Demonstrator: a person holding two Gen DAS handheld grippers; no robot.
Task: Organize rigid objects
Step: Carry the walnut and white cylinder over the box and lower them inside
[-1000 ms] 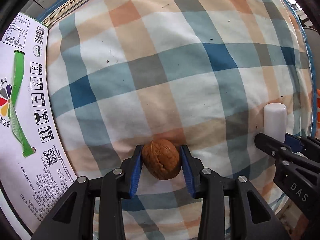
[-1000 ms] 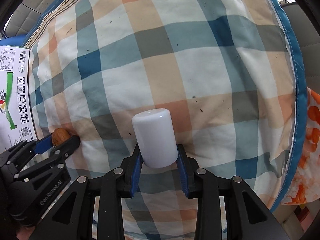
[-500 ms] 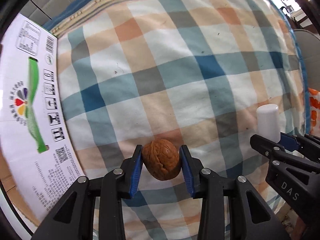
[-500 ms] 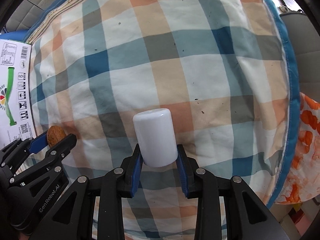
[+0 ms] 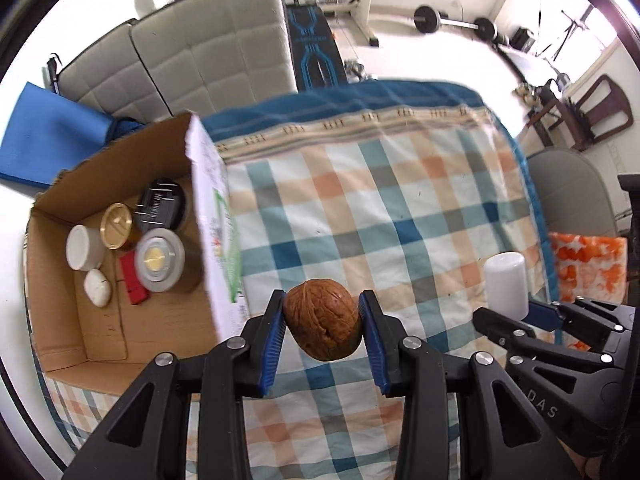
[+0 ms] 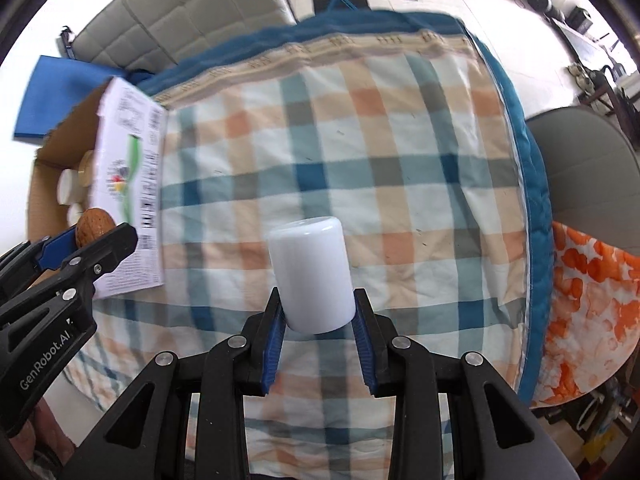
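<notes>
Both grippers rose and tipped back from the checked blanket [image 5: 400, 208]; views that had been filled by cloth took in its far blue edge, the grey sofa [image 5: 208, 64] and gym weights behind. The walnut [image 5: 322, 324] and white cylinder [image 6: 310, 274] went up clear of the cloth. The cardboard box [image 5: 80, 320], earlier only a printed side panel, showed its open inside with jars and small items.
</notes>
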